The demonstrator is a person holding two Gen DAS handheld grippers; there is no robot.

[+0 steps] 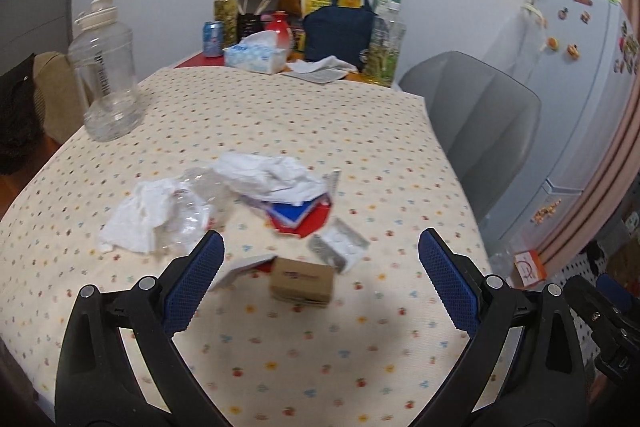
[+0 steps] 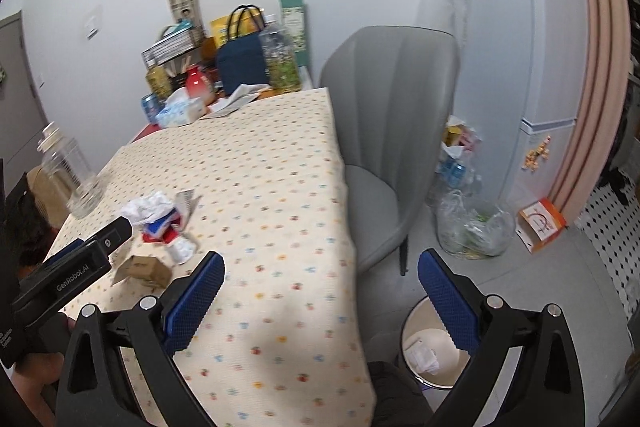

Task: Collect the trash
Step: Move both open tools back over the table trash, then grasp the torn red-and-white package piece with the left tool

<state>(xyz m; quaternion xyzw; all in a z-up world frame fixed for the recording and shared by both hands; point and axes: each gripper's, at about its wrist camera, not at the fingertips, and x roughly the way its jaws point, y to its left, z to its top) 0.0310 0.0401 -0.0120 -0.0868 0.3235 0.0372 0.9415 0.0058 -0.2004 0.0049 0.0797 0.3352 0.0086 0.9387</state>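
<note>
**Lining up the first pick from the litter pile**

Left wrist view: the left gripper point(image 1: 320, 247) hangs over the near part of the table point(image 1: 280, 115), its blue pads spread wide with nothing between them. Directly ahead lies the small cardboard box point(image 1: 302, 281), with a blister pack point(image 1: 340, 245) just beyond it, a red and blue wrapper point(image 1: 298, 217), crumpled white paper point(image 1: 268, 175) and a clear plastic wrap point(image 1: 188, 211). The box looks like the likeliest target. To take it well, I would centre the fingers on either side of its short sides, come down low enough that the pads meet cardboard rather than its loose flap, and close gently, since light board will probably crush.

Right wrist view: the right gripper point(image 2: 320, 269) is also spread and empty, held off the table's edge. The trash bin point(image 2: 434, 351) stands on the floor below, with some white scraps already in it. The cardboard box sits near the left device. Keeping the right side clear of the path to the bin seems wise.
</note>
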